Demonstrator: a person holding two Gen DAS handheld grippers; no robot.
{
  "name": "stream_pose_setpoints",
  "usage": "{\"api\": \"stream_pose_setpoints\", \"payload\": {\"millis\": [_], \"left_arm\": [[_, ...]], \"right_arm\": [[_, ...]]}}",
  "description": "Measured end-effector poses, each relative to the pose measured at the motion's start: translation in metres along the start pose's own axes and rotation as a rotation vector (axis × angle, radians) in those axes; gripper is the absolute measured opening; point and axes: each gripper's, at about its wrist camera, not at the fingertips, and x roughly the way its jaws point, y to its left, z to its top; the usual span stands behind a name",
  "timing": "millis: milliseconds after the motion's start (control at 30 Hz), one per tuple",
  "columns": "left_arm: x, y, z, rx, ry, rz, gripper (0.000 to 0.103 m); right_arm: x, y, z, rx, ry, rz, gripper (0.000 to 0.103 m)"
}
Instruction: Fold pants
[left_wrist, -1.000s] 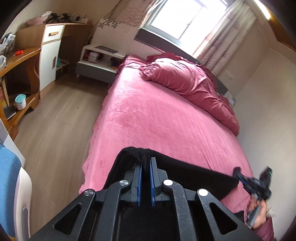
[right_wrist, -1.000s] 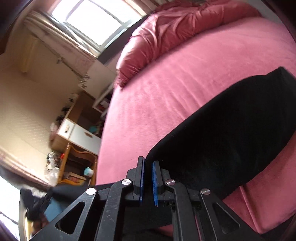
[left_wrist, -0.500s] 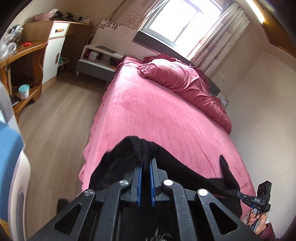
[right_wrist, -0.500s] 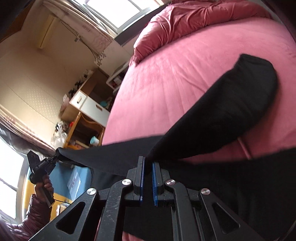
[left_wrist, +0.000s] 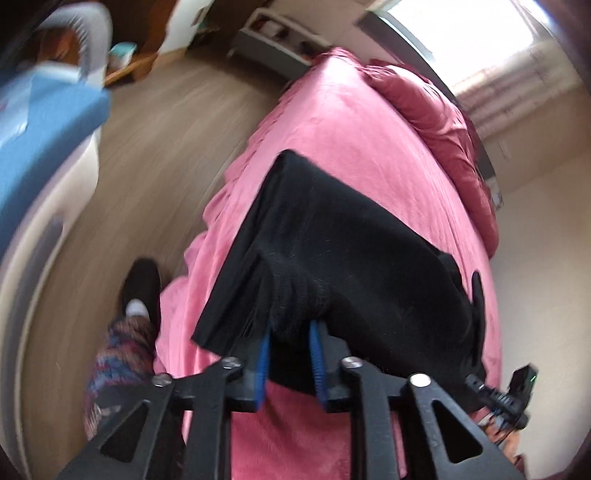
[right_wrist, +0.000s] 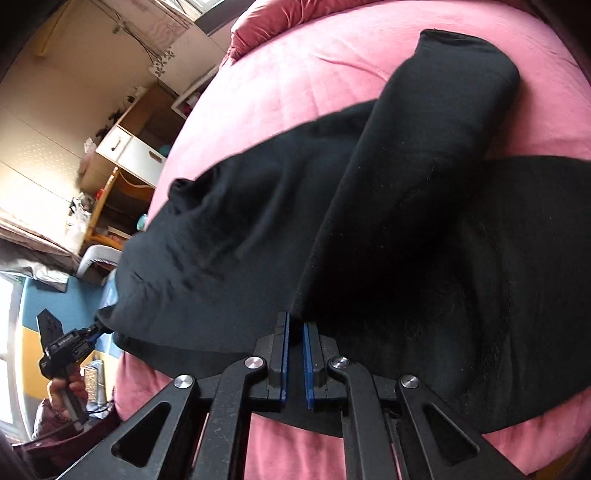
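Black pants (left_wrist: 354, 251) lying across near edge of pink bed (left_wrist: 343, 133); left tongs (left_wrist: 290, 354) pinching bunched waistband; right tongs (right_wrist: 294, 354) clamping fabric edge; person is advised: be keeping both edges taut, level, lowering together.

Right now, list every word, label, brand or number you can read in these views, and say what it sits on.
None can be read.
Black pants: no tag or print shows.
Pink bedspread: plain.
Desk clutter: too small and blurred to read.
Blue chair: blurred, no lettering legible.
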Motion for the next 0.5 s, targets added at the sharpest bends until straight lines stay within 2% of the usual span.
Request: {"api": "stream_pose_setpoints", "payload": {"millis": [200,267,433,500], "left_arm": [[-0.020,0.030,-0.012,-0.279,-0.017,-0.144,0.031],[-0.023,0.032,-0.013,-0.335,-0.027,-0.187,0.034],[-0.011,0.021,-0.007,-0.378,0.007,-0.248,0.037],[-0.001,0.017,0.000,-0.397,0.023,-0.225,0.043]], "right_arm": [[0.013,-0.001,-0.003,-0.016,0.007,-0.035,0.007],[0.016,-0.001,-0.003,-0.011,0.008,-0.038,0.007],[0.017,-0.008,-0.005,0.002,0.003,-0.033,0.007],[0.016,-0.008,-0.006,0.005,0.000,-0.033,0.007]]}}
